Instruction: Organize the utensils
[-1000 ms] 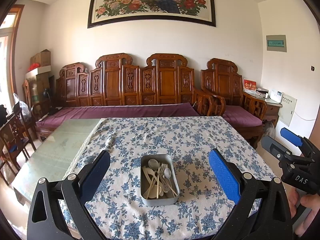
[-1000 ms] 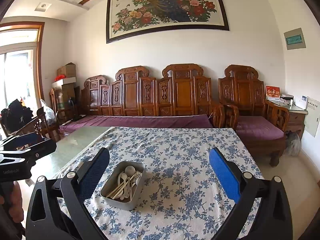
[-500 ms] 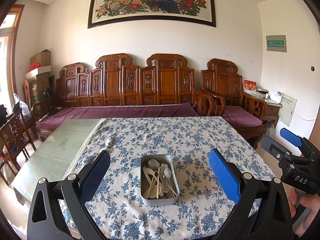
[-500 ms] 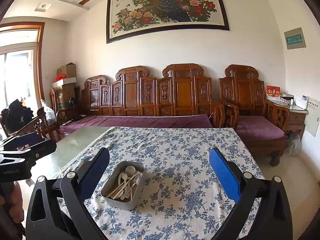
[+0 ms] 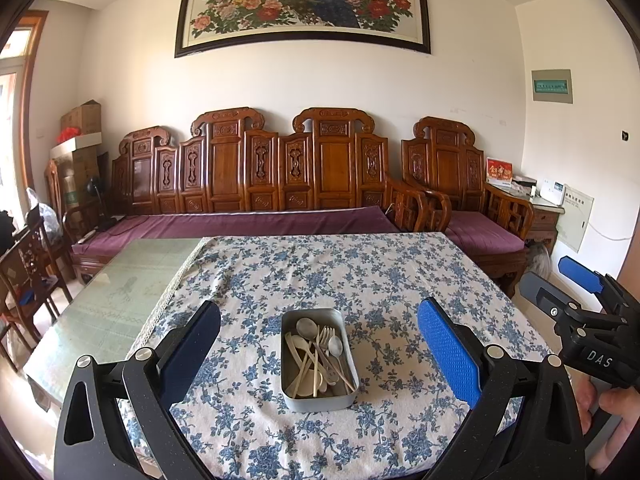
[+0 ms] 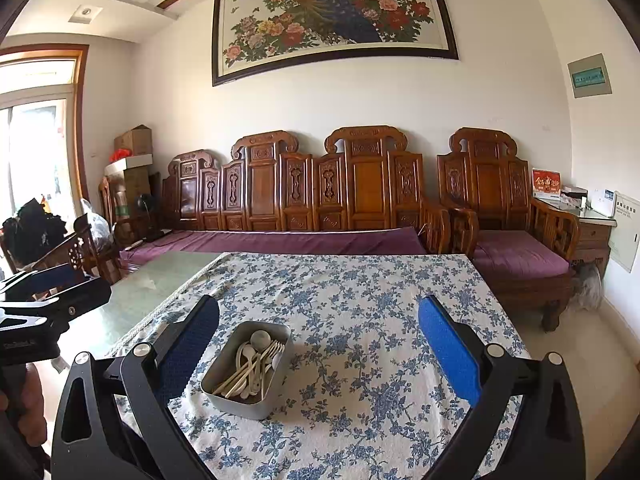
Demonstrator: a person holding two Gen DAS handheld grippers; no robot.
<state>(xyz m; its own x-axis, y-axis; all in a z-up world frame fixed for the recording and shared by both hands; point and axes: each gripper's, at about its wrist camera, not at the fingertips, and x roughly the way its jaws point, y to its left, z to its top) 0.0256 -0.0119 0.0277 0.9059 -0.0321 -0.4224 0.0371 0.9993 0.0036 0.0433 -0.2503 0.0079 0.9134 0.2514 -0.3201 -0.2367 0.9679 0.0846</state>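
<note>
Both the left claw [image 5: 318, 354] and right claw [image 6: 320, 352] hover spread and empty over the desk [image 5: 360, 276], and a careless dip into the tangled utensils [image 5: 316, 354] could likely skid the light tin [image 5: 316, 402] on the cloth.

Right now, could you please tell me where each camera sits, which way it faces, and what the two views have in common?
Left wrist: on the left tool, open, facing forward over the tin of cutlery toward the sofa; the right tool and a hand show at the right edge.
Right wrist: on the right tool, open, facing the same way from further right; the left tool shows at the left edge.
Shared: tin, floral tablecloth, sofa, peacock painting.
</note>
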